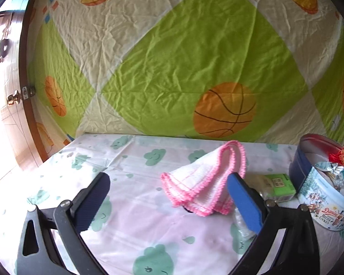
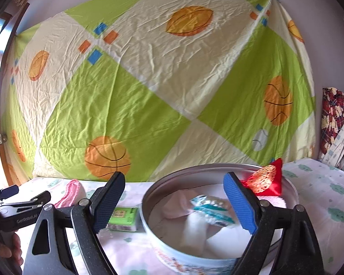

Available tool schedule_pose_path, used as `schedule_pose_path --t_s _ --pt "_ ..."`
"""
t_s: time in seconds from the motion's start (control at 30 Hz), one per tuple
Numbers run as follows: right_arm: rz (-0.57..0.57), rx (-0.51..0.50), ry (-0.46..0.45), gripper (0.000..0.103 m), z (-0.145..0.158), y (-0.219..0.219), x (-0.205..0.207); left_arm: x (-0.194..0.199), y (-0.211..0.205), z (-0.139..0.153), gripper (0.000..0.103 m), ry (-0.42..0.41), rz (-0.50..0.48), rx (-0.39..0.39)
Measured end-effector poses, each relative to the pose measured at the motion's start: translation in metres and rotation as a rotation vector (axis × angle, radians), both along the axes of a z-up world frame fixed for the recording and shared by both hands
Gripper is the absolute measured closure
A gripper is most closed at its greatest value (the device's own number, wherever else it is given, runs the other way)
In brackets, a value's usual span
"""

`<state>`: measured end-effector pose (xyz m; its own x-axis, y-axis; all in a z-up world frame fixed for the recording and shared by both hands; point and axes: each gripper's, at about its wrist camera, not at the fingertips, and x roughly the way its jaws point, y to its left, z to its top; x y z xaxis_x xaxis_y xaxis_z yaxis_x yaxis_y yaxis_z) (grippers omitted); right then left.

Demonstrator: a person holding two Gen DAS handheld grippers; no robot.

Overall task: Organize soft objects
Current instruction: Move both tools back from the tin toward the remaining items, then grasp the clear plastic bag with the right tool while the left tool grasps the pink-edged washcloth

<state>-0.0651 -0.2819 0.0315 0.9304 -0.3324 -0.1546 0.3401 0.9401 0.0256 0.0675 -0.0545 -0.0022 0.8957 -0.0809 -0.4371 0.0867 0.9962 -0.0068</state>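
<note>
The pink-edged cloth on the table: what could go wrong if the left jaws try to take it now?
1. The pink-edged cloth lies folded in loose layers; open jaws may pinch only the top layer, so it unfolds when lifted.
2. The green packet lies close beside the cloth and could be nudged.
3. The cookie tin already holds several items, and a red pouch rests on its rim; adding the cloth may push it off.

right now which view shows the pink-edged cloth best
The left wrist view: the pink-edged cloth lies folded and almost whole on the table, just ahead of the open tongs. The right wrist view catches only a pink sliver at far left.
</note>
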Motion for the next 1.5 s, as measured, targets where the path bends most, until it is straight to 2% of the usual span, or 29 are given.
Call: schedule_pose_path --t_s 0.13,0.23,0.37,0.5,0.63,0.83,0.87,0.9,0.93,0.97,1.13,1.23,1.27,1.4,1.5 --pt "0.038 0.019 0.032 0.014 -0.003 0.015 0.011 0.011 0.020 -0.004 0.000 0.035 0.043 -0.024" --pt "0.073 0.036 0.052 0.014 -0.006 0.025 0.019 0.016 0.030 -0.006 0.000 0.039 0.071 -0.008" --pt "0.148 0.060 0.128 0.014 -0.012 0.043 0.037 0.026 0.042 -0.008 0.000 0.058 0.112 0.019" --pt "0.268 0.069 0.257 0.014 -0.022 0.064 0.062 0.033 0.053 -0.010 0.000 0.078 0.128 0.023" --pt "0.381 0.063 0.438 0.014 -0.039 0.084 0.096 0.038 0.061 -0.010 0.000 0.077 0.156 0.034" --pt "0.422 0.086 0.629 0.014 -0.065 0.093 0.135 0.037 0.068 -0.008 0.000 0.083 0.158 -0.005" --pt "0.429 0.094 0.664 0.019 -0.069 0.093 0.141 0.037 0.068 -0.008 0.000 0.083 0.160 -0.009" --pt "0.431 0.099 0.697 0.034 -0.075 0.093 0.145 0.037 0.069 -0.007 0.000 0.083 0.160 -0.014" --pt "0.426 0.104 0.723 0.045 -0.079 0.094 0.149 0.037 0.070 -0.007 0.000 0.086 0.160 -0.020" --pt "0.426 0.111 0.735 0.045 -0.082 0.093 0.151 0.038 0.070 -0.008 0.000 0.090 0.158 -0.026" --pt "0.468 0.143 0.684 0.061 -0.074 0.090 0.145 0.037 0.067 -0.009 0.000 0.094 0.139 -0.025" --pt "0.503 0.134 0.631 0.065 -0.064 0.092 0.131 0.035 0.064 -0.009 0.000 0.084 0.127 -0.016" --pt "0.509 0.126 0.601 0.065 -0.058 0.093 0.124 0.035 0.064 -0.009 0.000 0.081 0.121 -0.017" --pt "0.567 0.109 0.357 0.065 -0.030 0.089 0.080 0.031 0.060 -0.007 0.000 0.067 0.049 -0.063" --pt "0.534 0.031 0.275 0.065 -0.020 0.090 0.055 0.025 0.053 -0.004 0.000 0.028 -0.041 -0.099"
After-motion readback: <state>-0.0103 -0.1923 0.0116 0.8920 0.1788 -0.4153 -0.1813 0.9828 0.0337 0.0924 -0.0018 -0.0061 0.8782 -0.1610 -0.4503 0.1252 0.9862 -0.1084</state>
